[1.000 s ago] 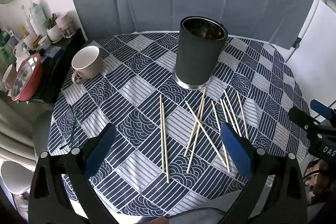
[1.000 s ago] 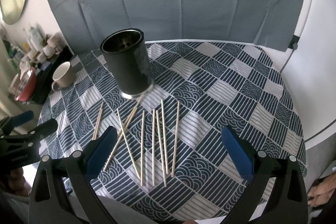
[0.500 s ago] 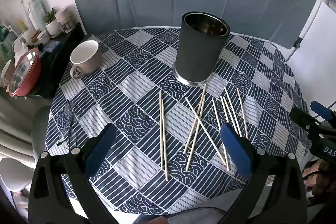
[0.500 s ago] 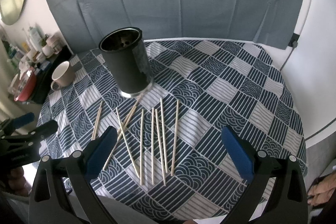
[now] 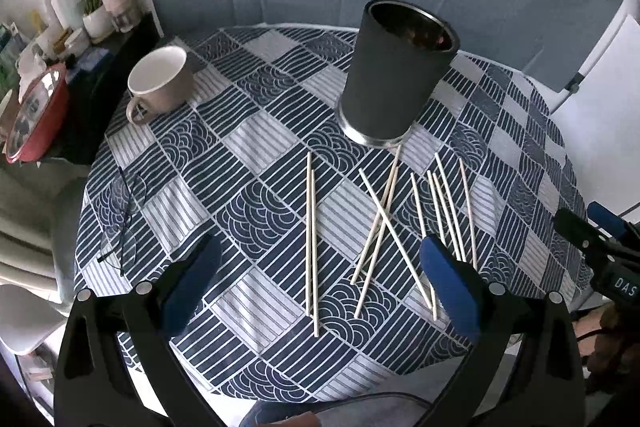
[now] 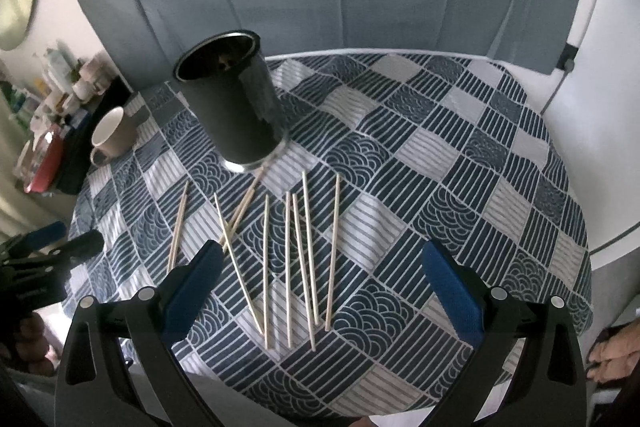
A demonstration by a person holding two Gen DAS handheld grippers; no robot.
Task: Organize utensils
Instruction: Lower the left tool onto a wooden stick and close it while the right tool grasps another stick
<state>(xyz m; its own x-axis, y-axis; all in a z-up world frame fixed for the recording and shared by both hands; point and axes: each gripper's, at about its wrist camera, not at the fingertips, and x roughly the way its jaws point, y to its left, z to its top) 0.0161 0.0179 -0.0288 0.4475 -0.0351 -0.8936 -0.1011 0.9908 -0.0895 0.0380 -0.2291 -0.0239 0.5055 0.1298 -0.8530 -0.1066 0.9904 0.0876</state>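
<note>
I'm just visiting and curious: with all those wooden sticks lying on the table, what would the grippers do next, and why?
Probably lower the left gripper onto the chopstick pair lying side by side beneath it. Both grippers are open and empty, every chopstick lies loose on the patterned tablecloth, and the dark cylindrical holder stands upright just beyond. That pair lies apart from the crossed ones, so it looks easiest to grab.

Each hand-held black plastic left gripper (image 5: 320, 279) and right gripper (image 6: 322, 277) has two angular black arms with silver round screw heads, ending in blue padded jaws. Seen from the left camera, the right gripper's body bears white letters "DAS".
</note>
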